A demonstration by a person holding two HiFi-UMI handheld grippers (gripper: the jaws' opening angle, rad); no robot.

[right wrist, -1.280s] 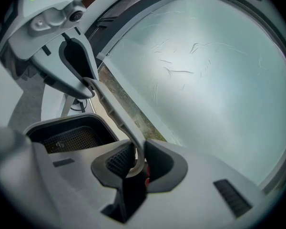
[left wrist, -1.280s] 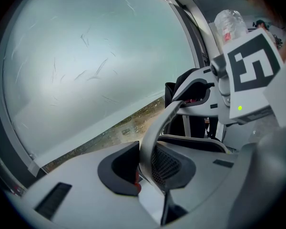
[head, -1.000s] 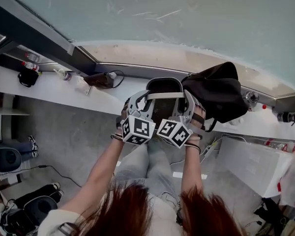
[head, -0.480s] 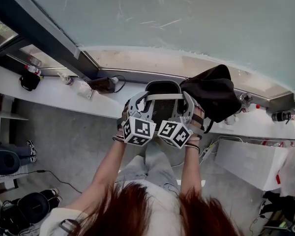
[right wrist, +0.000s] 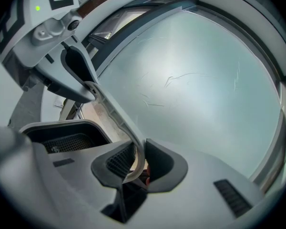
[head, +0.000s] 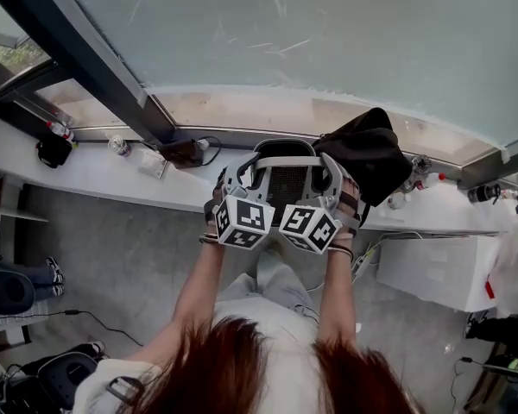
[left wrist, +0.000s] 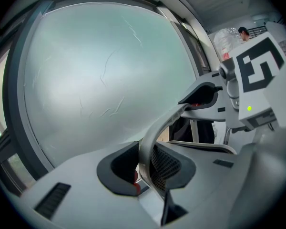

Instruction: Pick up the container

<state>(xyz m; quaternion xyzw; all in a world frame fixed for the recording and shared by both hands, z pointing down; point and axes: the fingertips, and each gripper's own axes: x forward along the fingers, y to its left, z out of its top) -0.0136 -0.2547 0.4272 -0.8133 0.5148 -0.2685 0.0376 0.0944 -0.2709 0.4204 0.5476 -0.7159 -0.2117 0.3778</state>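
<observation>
1. Your left gripper (head: 231, 179) is partly closed, its pads clamped on the container's (head: 285, 184) pale rim (left wrist: 155, 132), with dark mesh just inside the jaws.
2. Your right gripper (head: 335, 186) is in the same state: partly closed and pinching the rim on the opposite side, with nothing else between its jaws.
3. The container hangs between your two grippers in front of you. It looks raised off the counter (head: 95, 169) and sits close to the window (head: 328, 41).
4. The rim is a thin, curved strip, and each gripper holds only a narrow bite of it. If you loosen either grip, that side could slide out and the container would swing or drop.
5. If you raise one hand faster than the other, the container tilts and the rim twists in the pads.
6. The bag (head: 371, 158) sits right beside the container's right side; I cannot tell whether they touch. If you swing right you may snag it.
7. If you push further forward, the container could knock the glass.
</observation>
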